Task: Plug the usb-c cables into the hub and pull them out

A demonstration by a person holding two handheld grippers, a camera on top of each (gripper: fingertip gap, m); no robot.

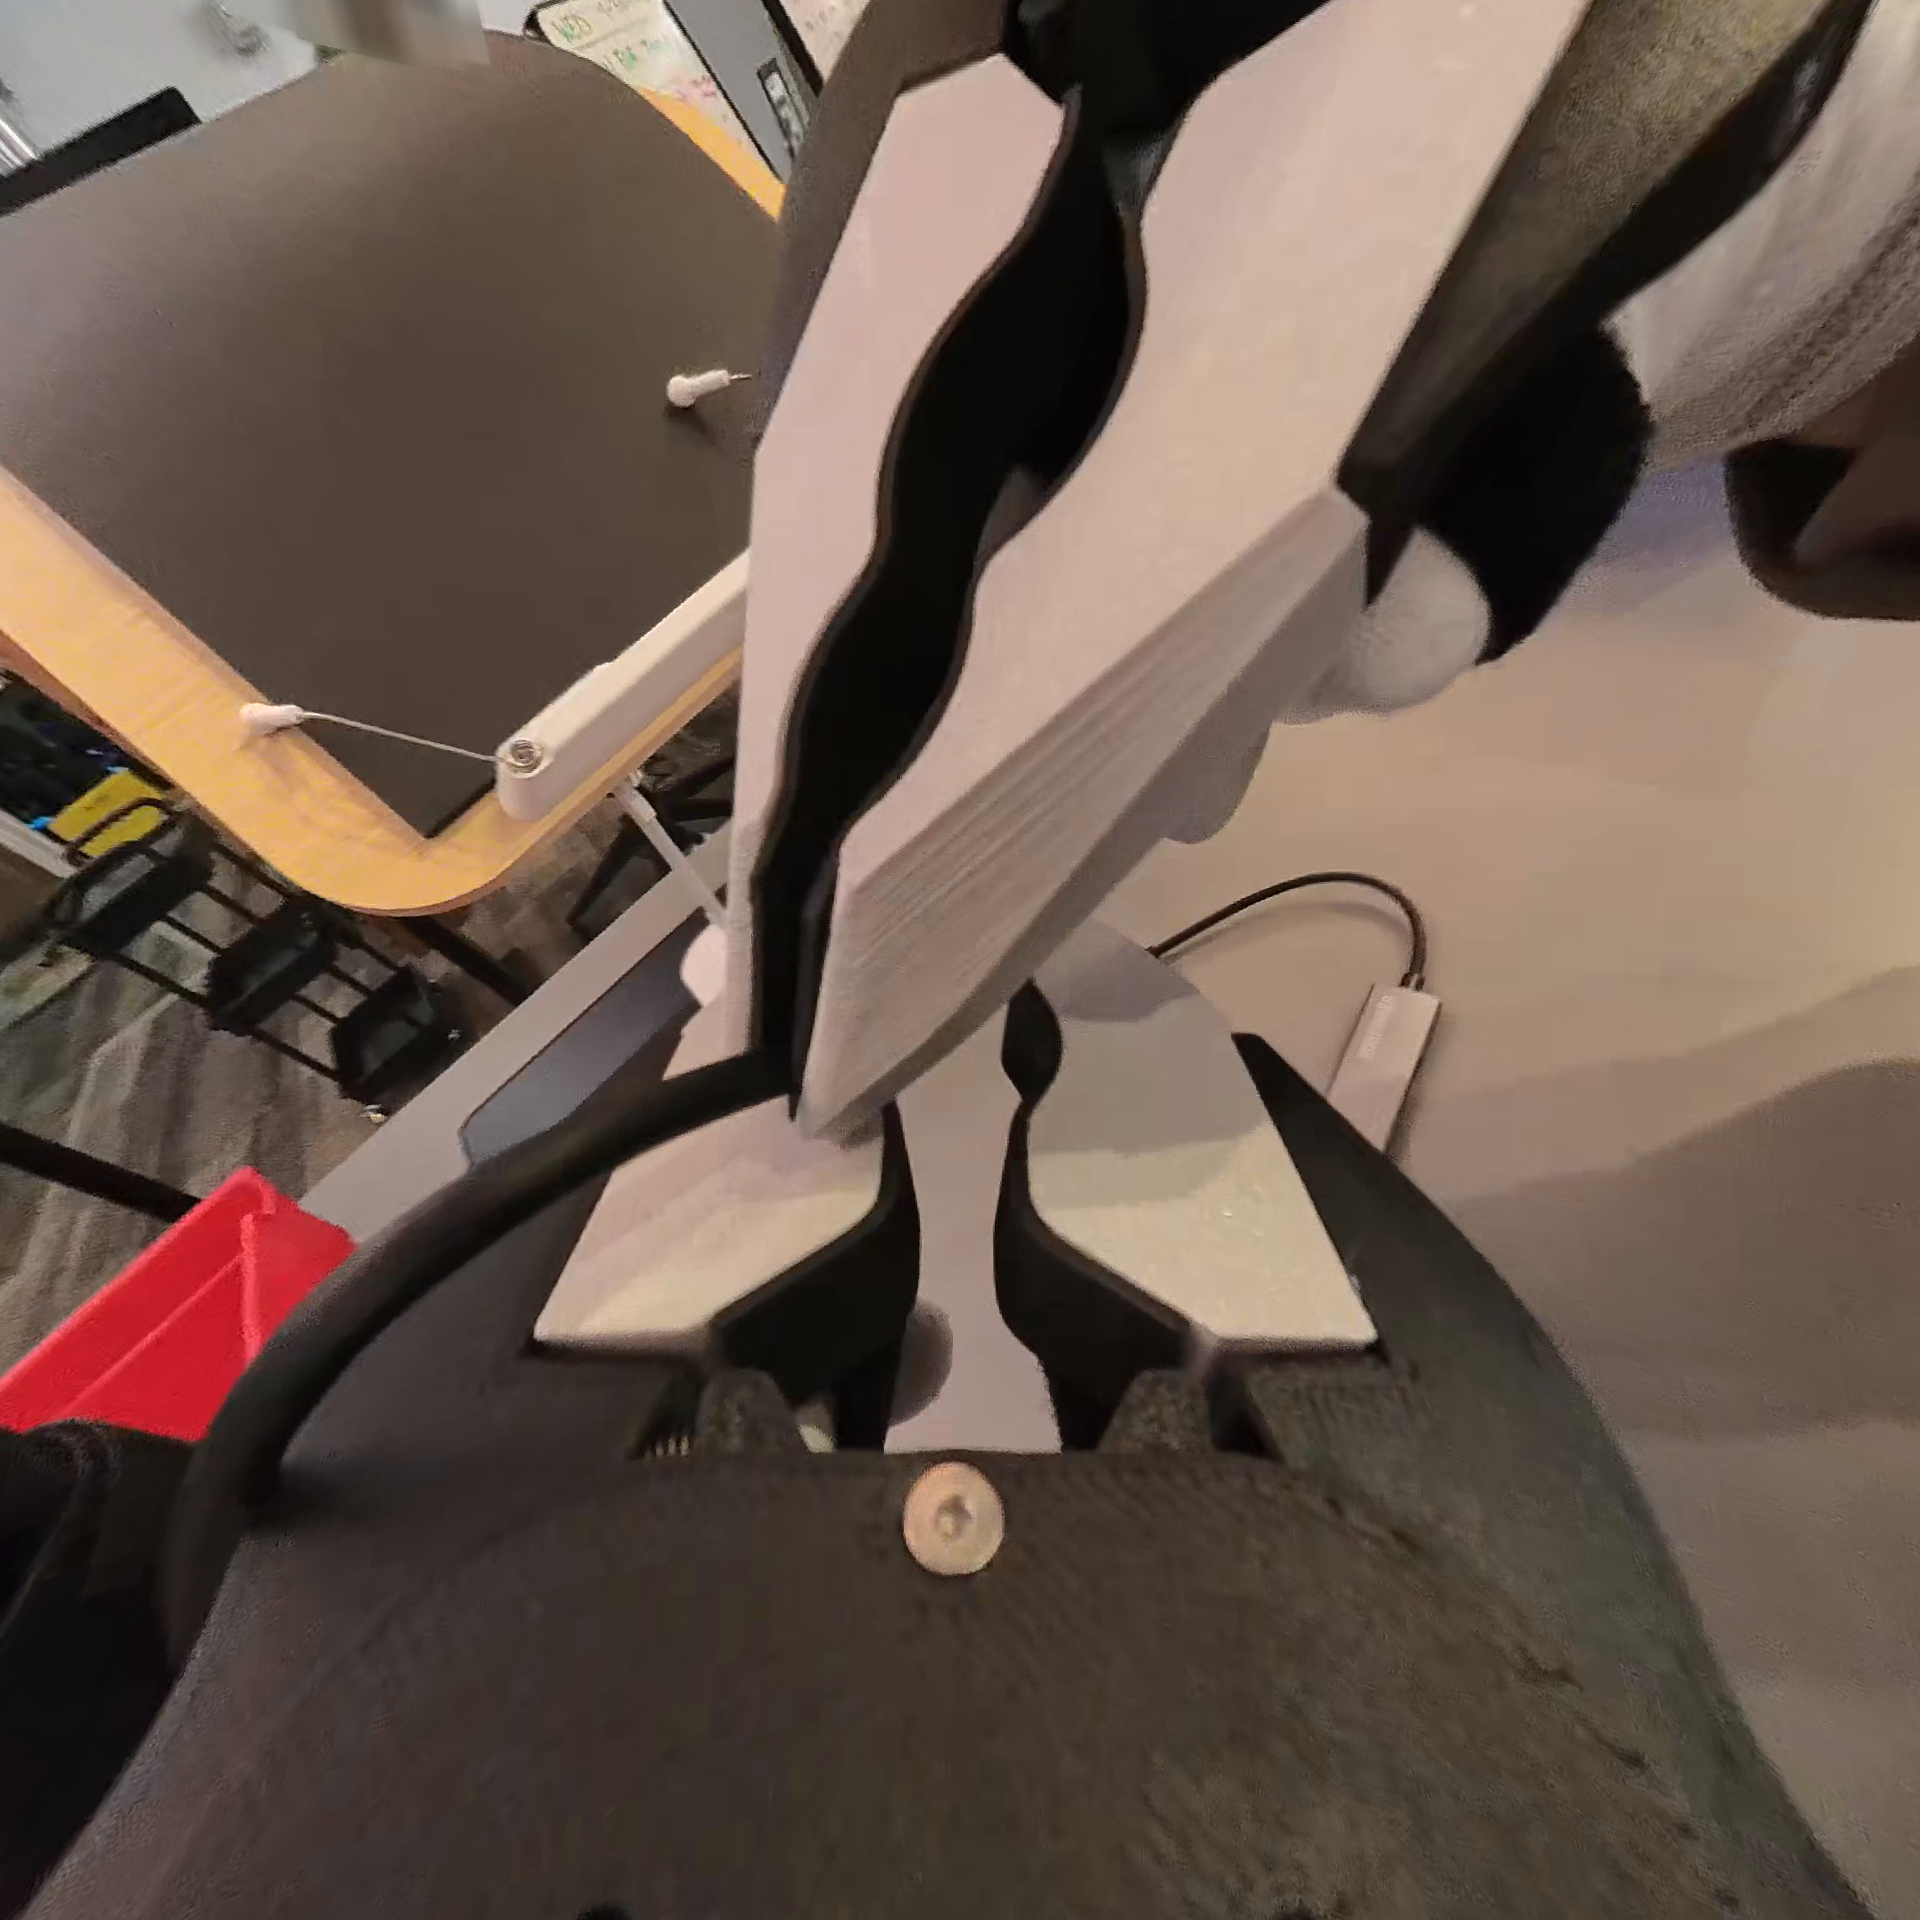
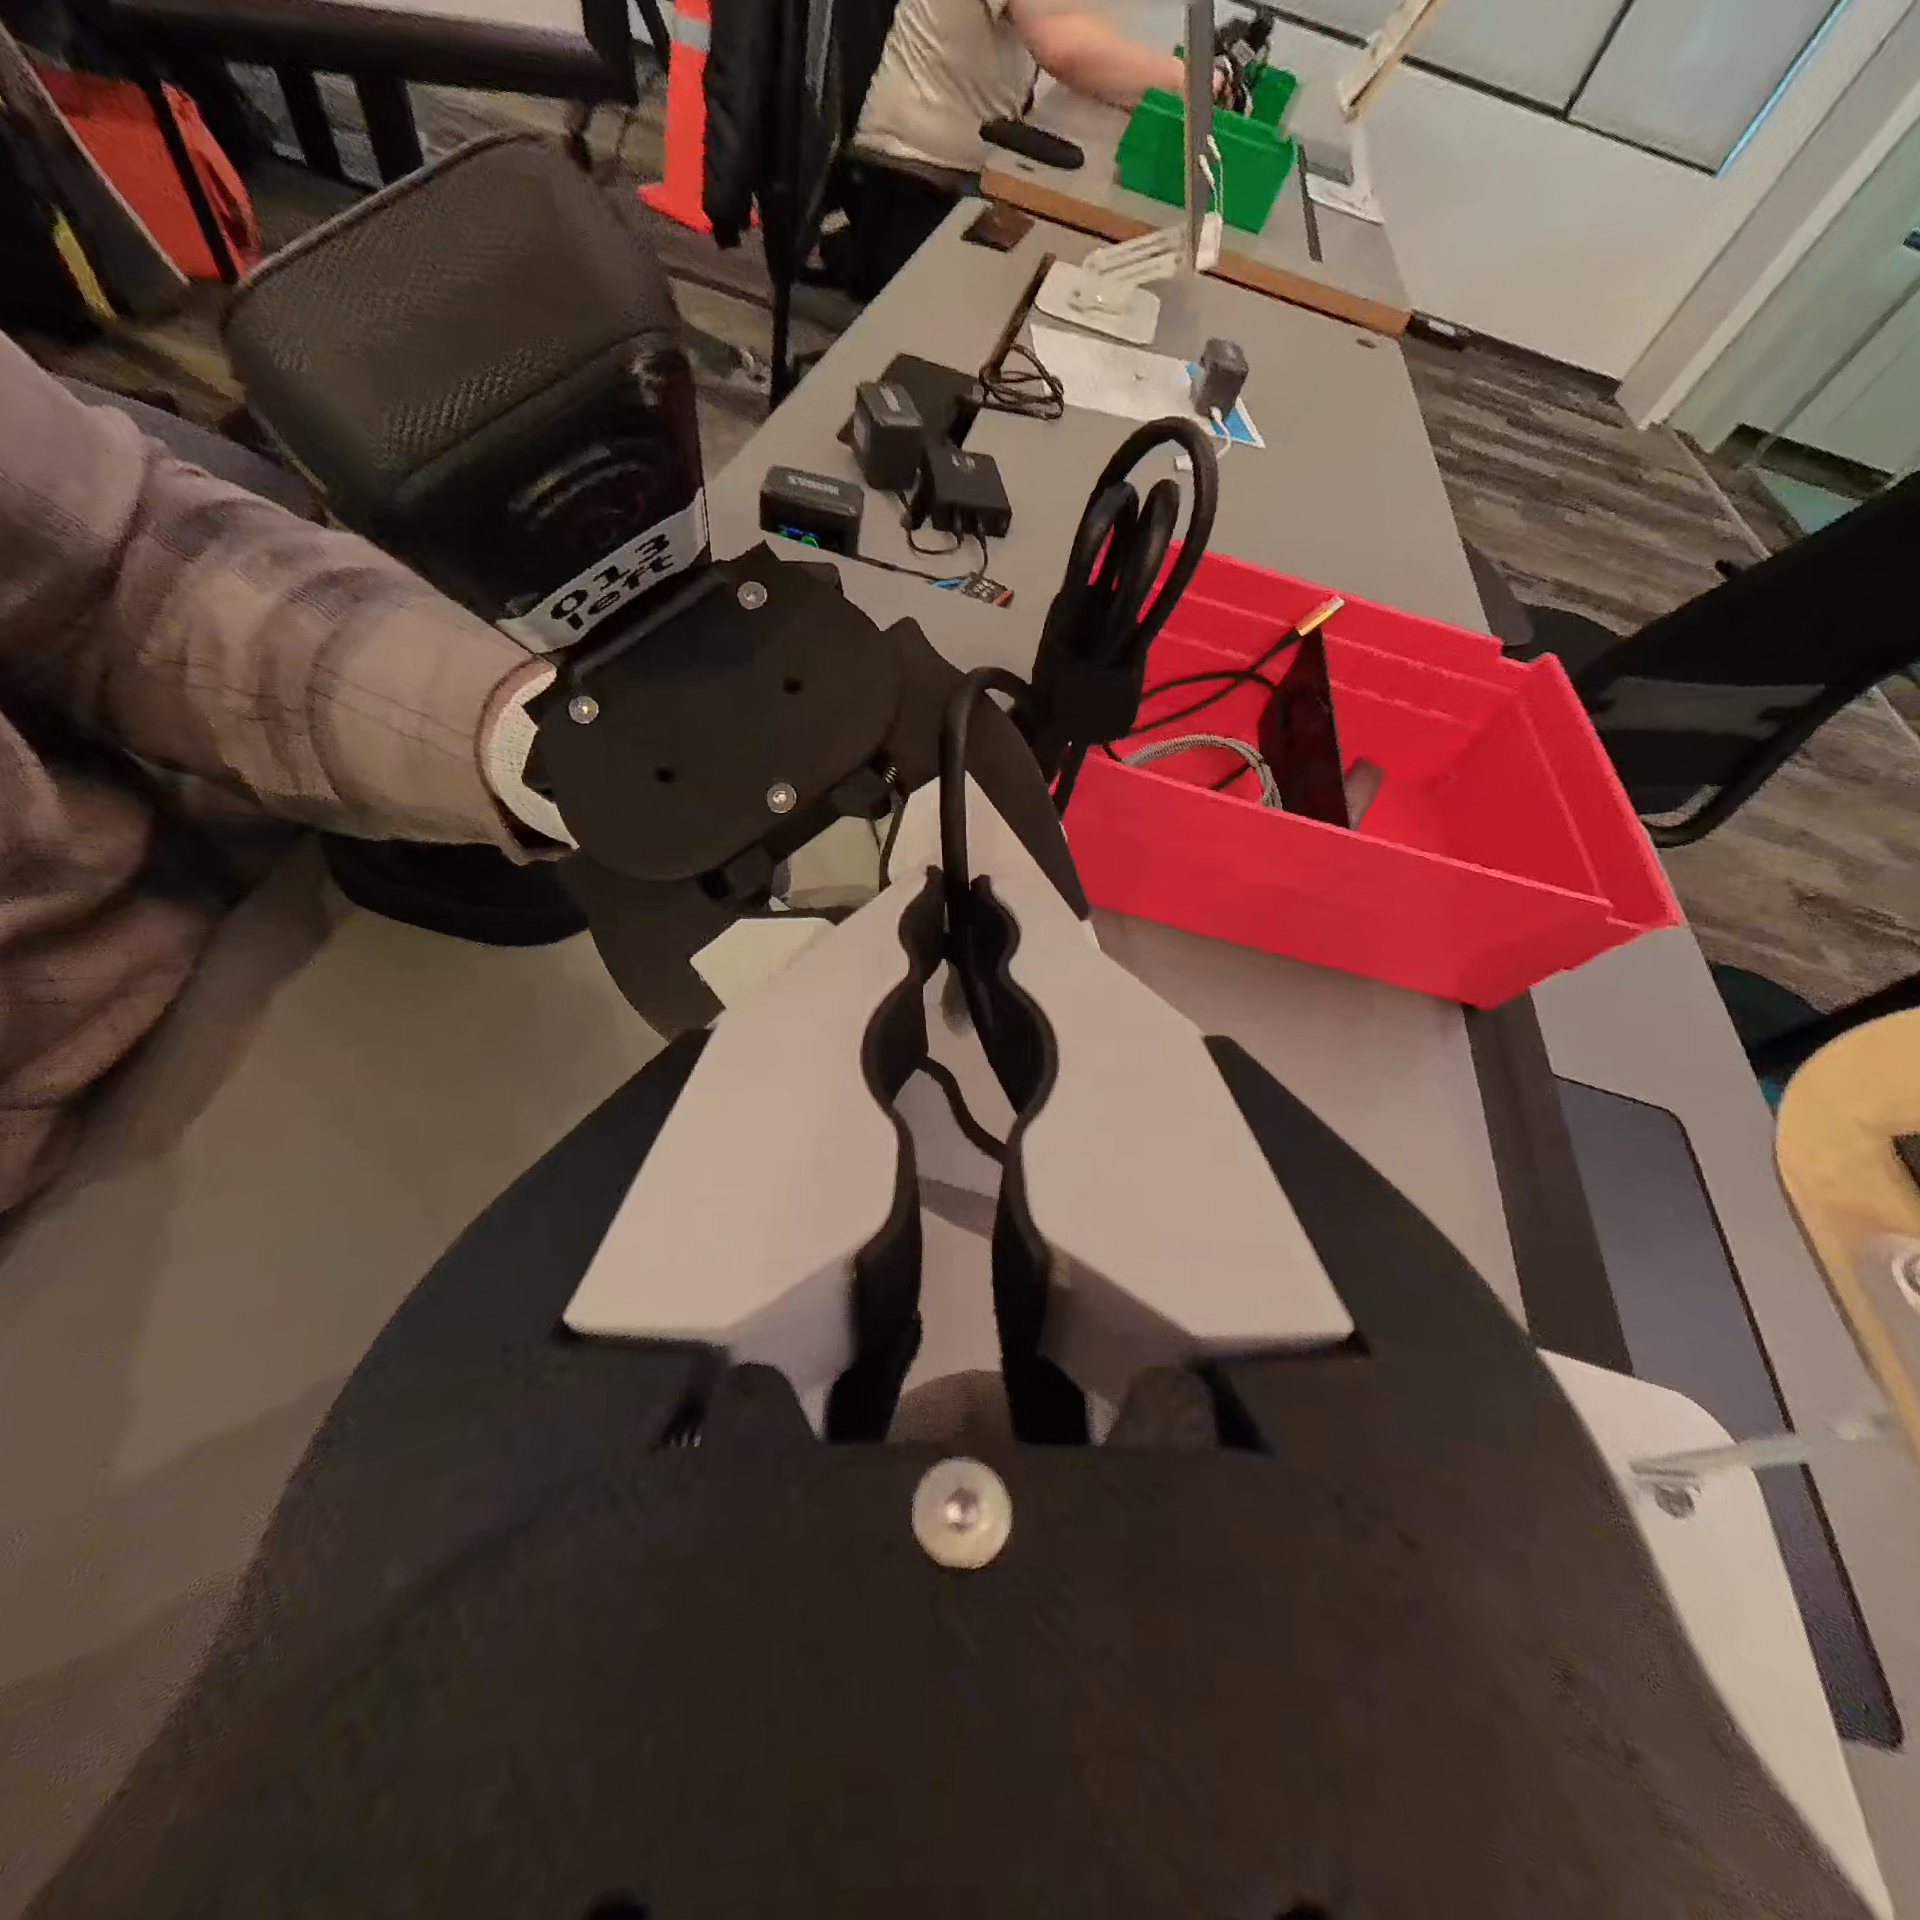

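Hub, a slim grey bar with a short black lead, lies flat on the bench at 3 o'clock of the left wrist view, well apart from both grippers; black usb-c cable is pinched between the tips of the right gripper, whose fingers are pressed together on it; the cable's bundled coil rises at 12 o'clock, in front of the red bin; the bin holds a braided cable and a dark triangular piece; chargers and small black boxes lie farther back on the bench; a black mesh chair stands at 10 o'clock.

Left gripper points across the bench edge, its fingers a narrow gap apart with nothing seen between them; the right gripper crosses directly in front of it from 1 o'clock, tips nearly touching its left finger, blocking most of the forward view; a gloved hand holds the right gripper; a plaid sleeve leads to the left gripper in the right wrist view.

The cable's plug end is hidden between the fingers; the hub's ports cannot be made out.
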